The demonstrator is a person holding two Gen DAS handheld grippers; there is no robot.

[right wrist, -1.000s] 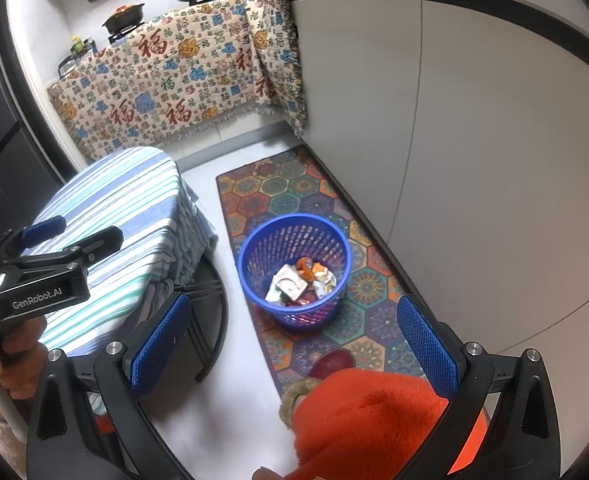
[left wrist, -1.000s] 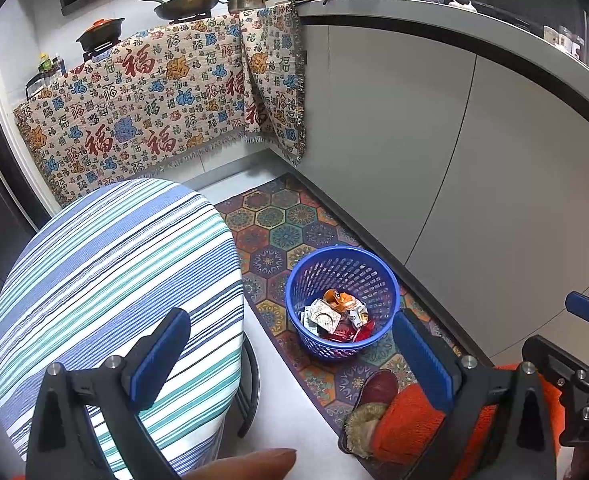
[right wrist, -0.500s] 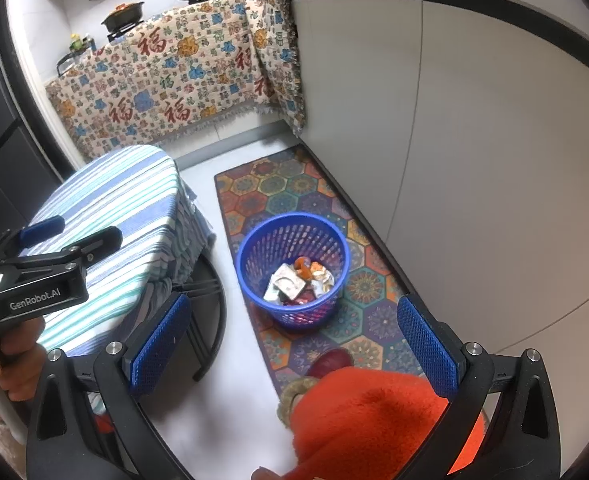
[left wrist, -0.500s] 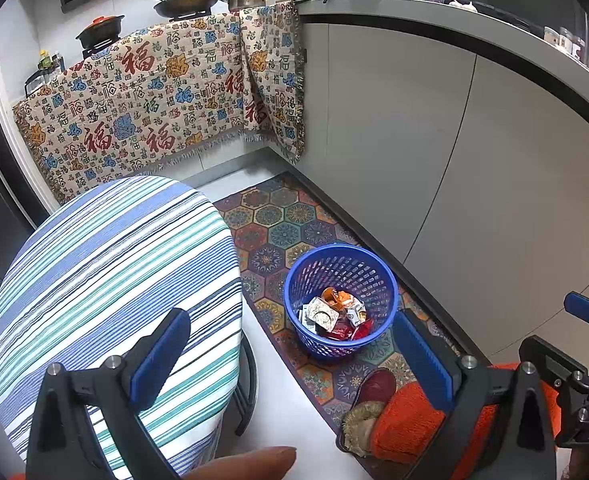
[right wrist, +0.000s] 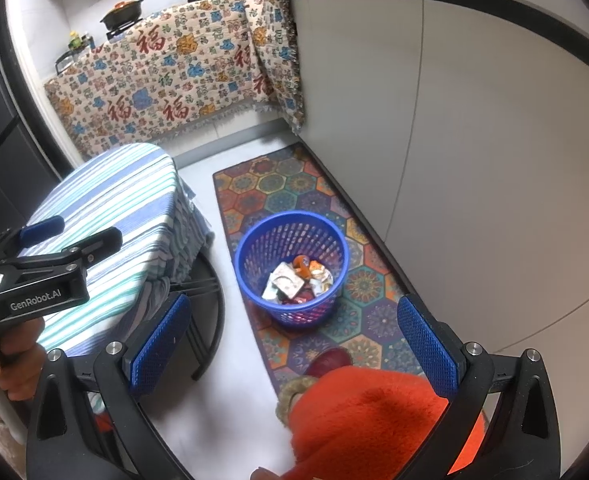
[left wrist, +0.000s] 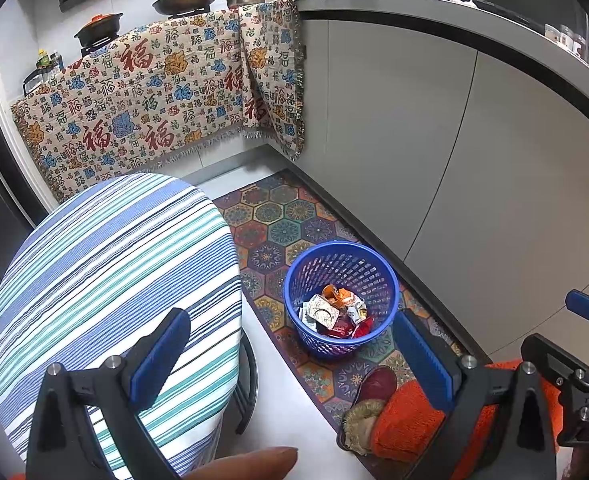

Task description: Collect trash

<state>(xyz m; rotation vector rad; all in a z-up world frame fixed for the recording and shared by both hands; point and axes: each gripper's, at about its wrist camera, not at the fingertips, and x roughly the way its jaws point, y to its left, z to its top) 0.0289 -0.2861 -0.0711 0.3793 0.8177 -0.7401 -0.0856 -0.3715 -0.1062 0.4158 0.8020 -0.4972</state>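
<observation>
A blue plastic basket [left wrist: 340, 258] stands on a patterned floor mat and holds crumpled wrappers [left wrist: 332, 312]. It also shows in the right wrist view [right wrist: 290, 232] with the wrappers [right wrist: 296, 280] inside. My left gripper [left wrist: 290, 360] is open and empty, held high above the floor between the striped table and the basket. My right gripper [right wrist: 290, 344] is open and empty, above the mat near the basket. The left gripper body [right wrist: 46, 276] shows at the left of the right wrist view.
A round table with a striped cloth [left wrist: 106, 280] stands left of the basket. Grey cabinet fronts [left wrist: 454, 160] run along the right. A patterned cloth [left wrist: 154, 96] hangs over the stove counter at the back. The person's orange trouser leg and slipper [left wrist: 374, 388] are on the mat [left wrist: 282, 224].
Both views have shifted only slightly; the basket sits a little lower and nearer the middle. Both grippers stay open and empty.
</observation>
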